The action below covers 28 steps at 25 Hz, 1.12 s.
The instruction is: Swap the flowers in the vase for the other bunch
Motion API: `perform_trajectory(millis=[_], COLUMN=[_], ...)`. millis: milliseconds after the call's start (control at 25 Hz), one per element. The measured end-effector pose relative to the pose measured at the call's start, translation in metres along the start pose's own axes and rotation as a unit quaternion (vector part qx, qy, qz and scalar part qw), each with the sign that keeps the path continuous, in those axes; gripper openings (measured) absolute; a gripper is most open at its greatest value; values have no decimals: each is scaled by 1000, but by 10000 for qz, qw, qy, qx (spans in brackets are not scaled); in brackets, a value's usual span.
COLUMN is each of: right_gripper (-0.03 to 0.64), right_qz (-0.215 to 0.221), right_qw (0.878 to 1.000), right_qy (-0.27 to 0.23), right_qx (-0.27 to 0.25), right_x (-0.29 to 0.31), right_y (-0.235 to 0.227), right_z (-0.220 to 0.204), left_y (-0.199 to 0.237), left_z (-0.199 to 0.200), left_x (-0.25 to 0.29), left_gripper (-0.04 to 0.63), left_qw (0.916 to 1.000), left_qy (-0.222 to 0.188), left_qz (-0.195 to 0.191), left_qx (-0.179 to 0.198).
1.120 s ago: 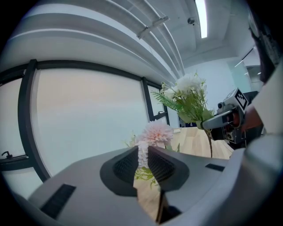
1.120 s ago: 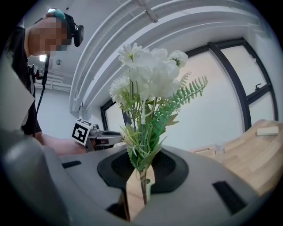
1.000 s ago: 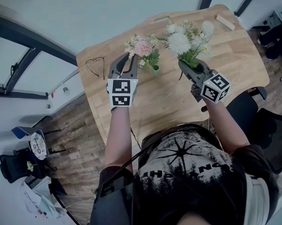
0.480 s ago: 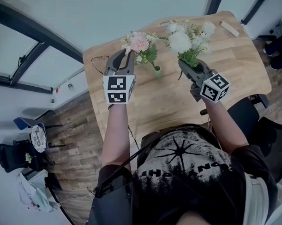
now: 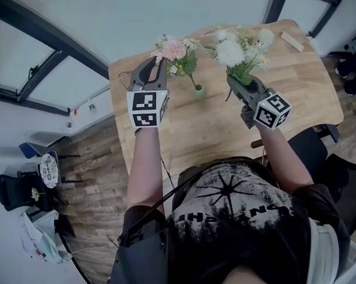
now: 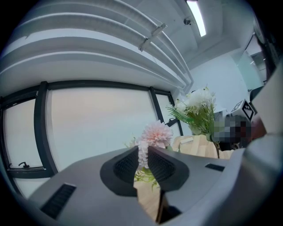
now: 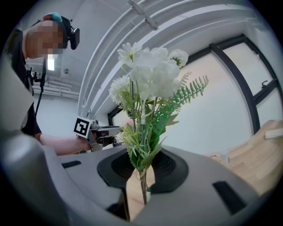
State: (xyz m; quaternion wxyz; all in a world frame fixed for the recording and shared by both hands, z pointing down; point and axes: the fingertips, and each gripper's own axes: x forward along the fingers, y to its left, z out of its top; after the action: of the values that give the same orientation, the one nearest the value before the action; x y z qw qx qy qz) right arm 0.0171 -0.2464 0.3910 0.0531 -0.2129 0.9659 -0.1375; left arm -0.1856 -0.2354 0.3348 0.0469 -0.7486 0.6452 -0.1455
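Observation:
My left gripper (image 5: 158,63) is shut on the pink bunch (image 5: 173,50), held up over the left of the wooden table (image 5: 296,84). In the left gripper view the pads pinch a pale flower spike (image 6: 142,155) under the pink bloom (image 6: 156,133). A thin stem slants down toward the small green vase (image 5: 199,92); I cannot tell whether its end is clear of the mouth. My right gripper (image 5: 237,82) is shut on the stems (image 7: 142,176) of the white bunch (image 5: 238,48), held upright to the right of the vase.
Eyeglasses (image 5: 123,78) lie near the table's left corner, partly behind my left gripper. A small wooden block (image 5: 292,41) rests at the far right. A dark chair (image 5: 318,143) stands at the table's right edge. Large windows lie beyond the far side.
My left gripper has risen and drawn the pink bunch up away from the vase. The right gripper and the white bunch have stayed put.

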Motion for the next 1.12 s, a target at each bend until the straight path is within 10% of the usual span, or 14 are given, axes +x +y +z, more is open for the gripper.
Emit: perform_trajectory(millis=[1120], right_gripper=[72], right_qz=[301], right_qw=[9995], right_qy=[14], right_qx=[-8], right_x=[15], right_y=[11], right_z=[4], left_y=[5], left_z=[-35], left_x=[-40], left_gripper=[72], left_qw=[9985], left_qy=[257], left_qz=[306], left_qx=[-365])
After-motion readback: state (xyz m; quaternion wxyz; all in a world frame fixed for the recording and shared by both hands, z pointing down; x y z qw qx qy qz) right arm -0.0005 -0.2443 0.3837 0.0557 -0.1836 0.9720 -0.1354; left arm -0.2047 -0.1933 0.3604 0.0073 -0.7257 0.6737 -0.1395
